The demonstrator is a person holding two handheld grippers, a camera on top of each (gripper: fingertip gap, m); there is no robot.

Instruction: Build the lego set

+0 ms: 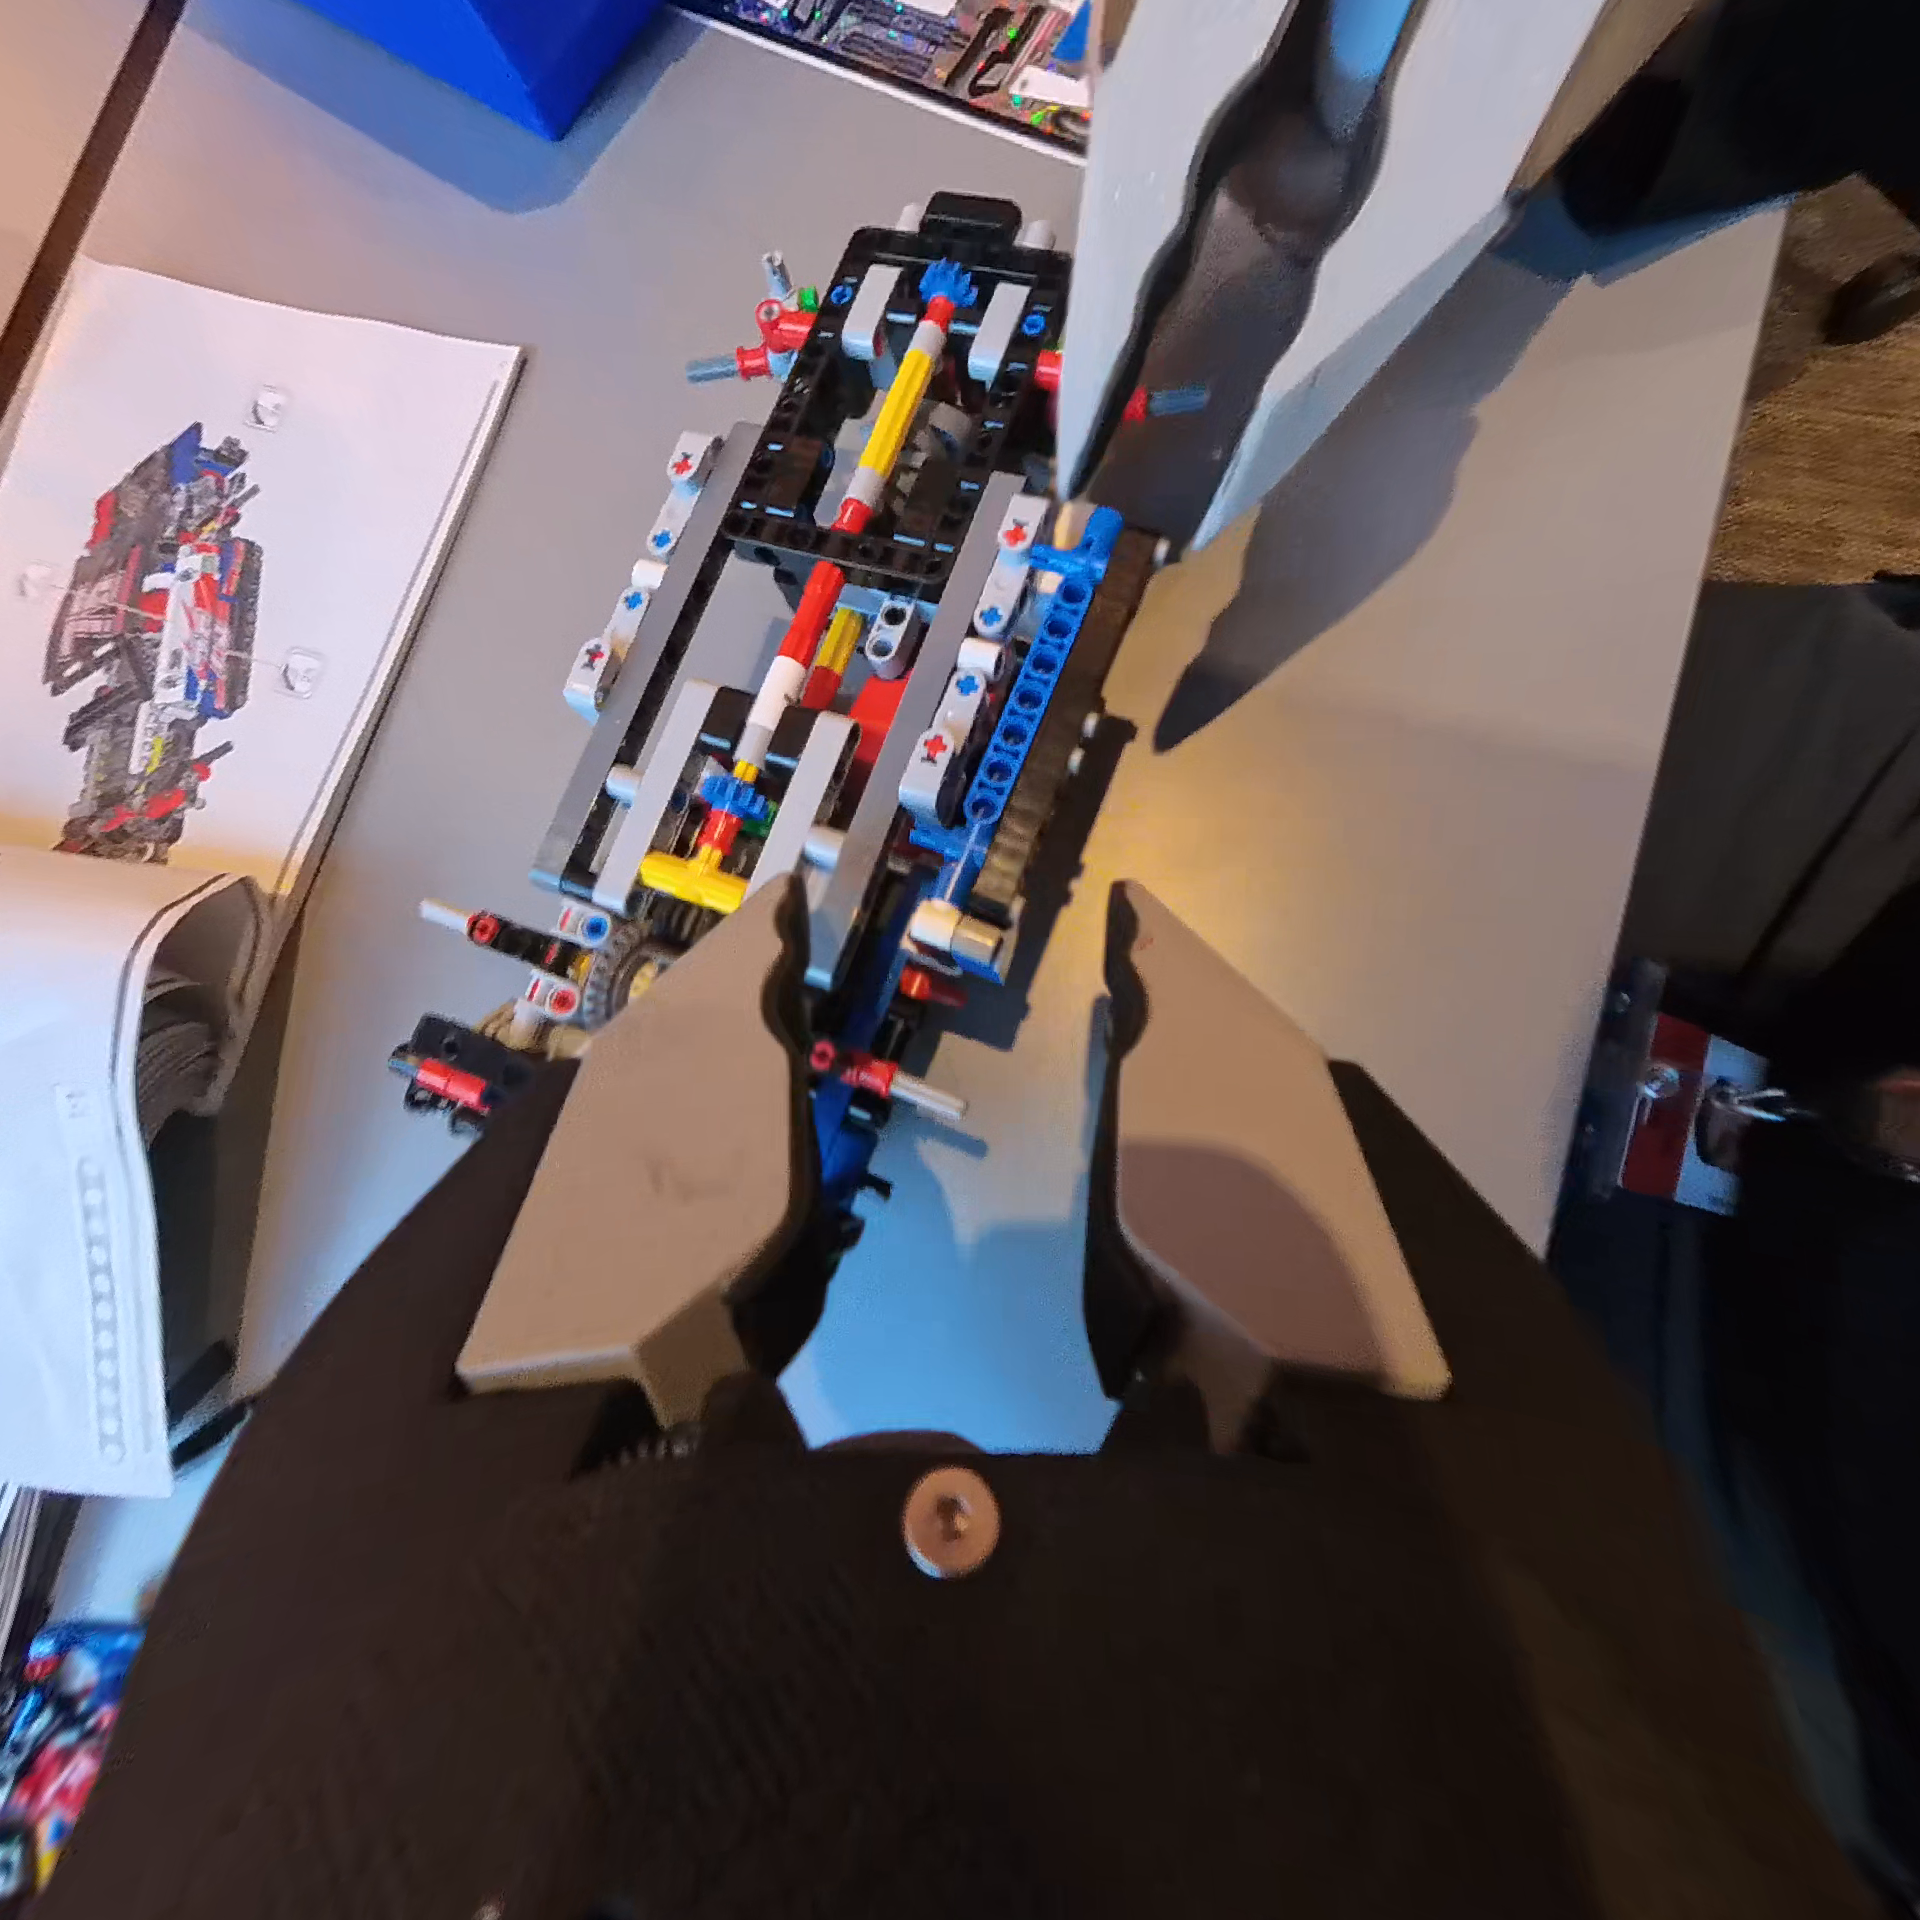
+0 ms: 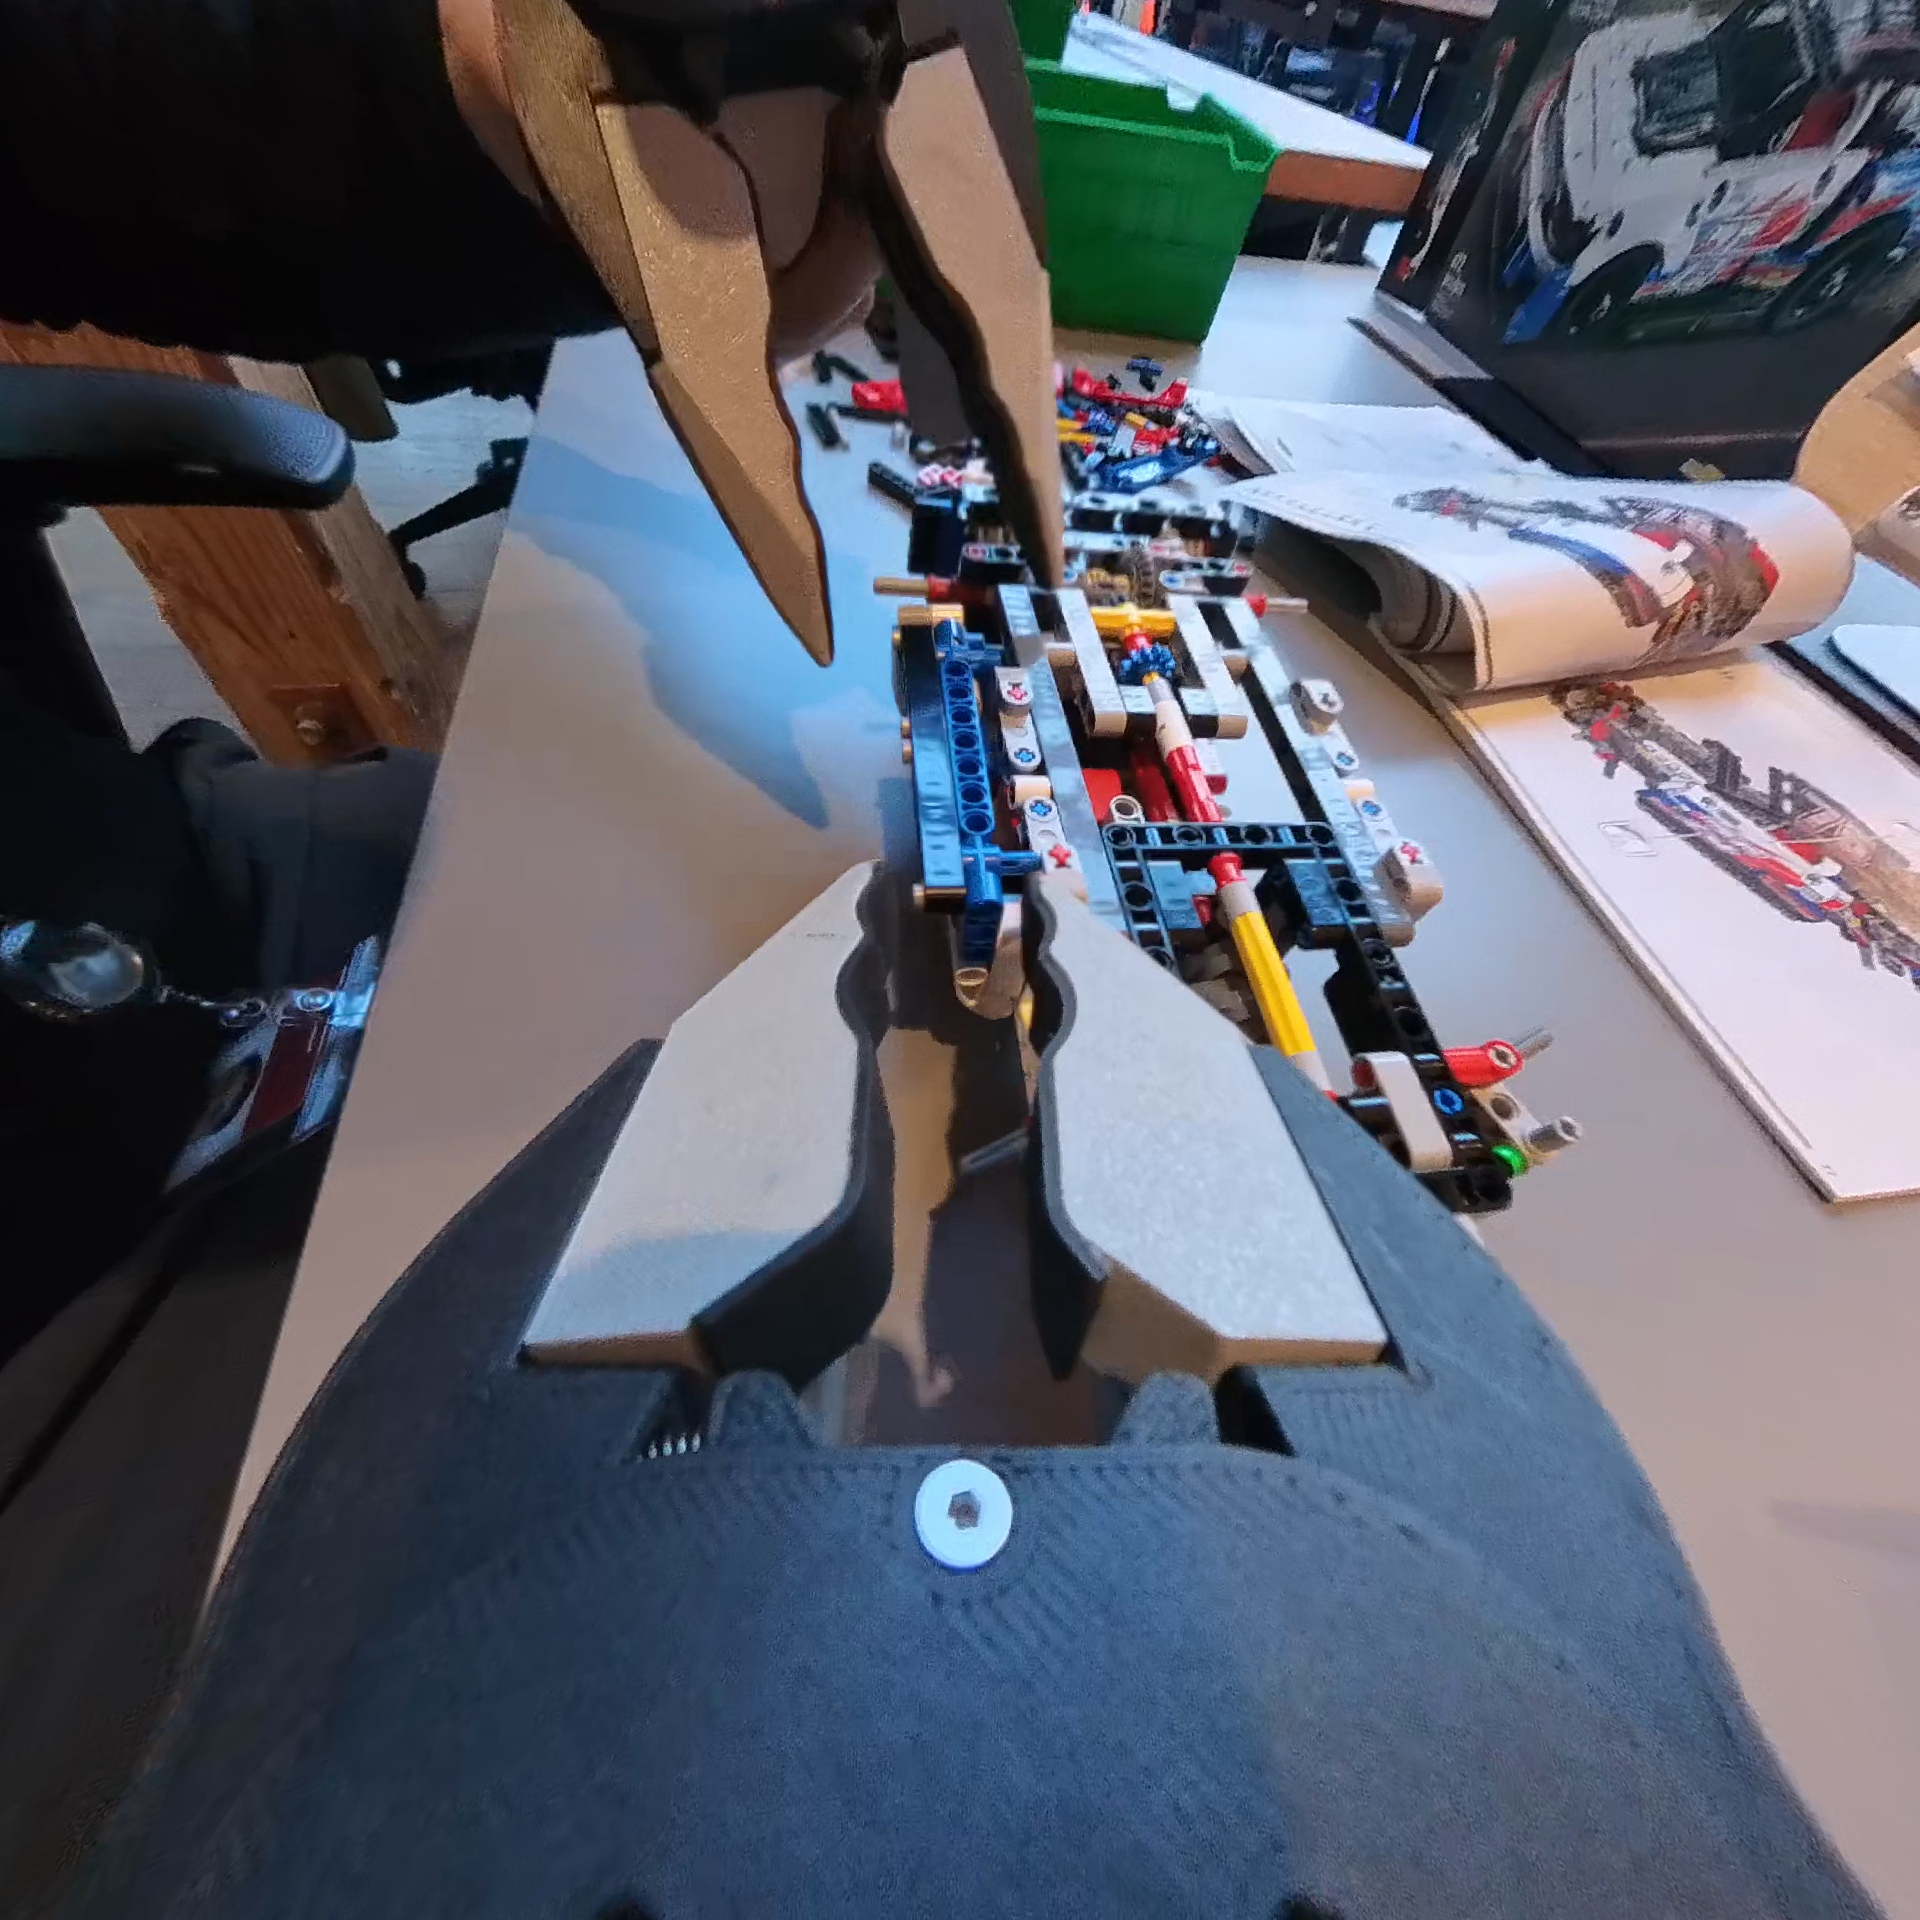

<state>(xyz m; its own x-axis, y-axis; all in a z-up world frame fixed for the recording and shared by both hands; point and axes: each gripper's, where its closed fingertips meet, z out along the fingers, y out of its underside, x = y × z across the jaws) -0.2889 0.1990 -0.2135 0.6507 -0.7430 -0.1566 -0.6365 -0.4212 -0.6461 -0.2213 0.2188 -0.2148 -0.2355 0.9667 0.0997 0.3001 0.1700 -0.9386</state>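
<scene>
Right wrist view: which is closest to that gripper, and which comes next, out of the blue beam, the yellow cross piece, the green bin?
From the right gripper:
1. Blue beam, on the model's left edge, just beyond the fingertips.
2. Yellow cross piece, at the model's far end, centre.
3. Green bin, far back across the table.

Surface [image 2: 644, 790]: bare strip along chassis [image 2: 1153, 810] edge-side; opposite side blocked by instruction booklet [image 2: 1558, 582], loose parts [image 2: 1122, 426].

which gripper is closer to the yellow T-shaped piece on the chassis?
Left. The left gripper has one fingertip right beside the yellow T-piece at its end of the chassis. The right gripper is at the opposite end, by the blue beam.
</scene>
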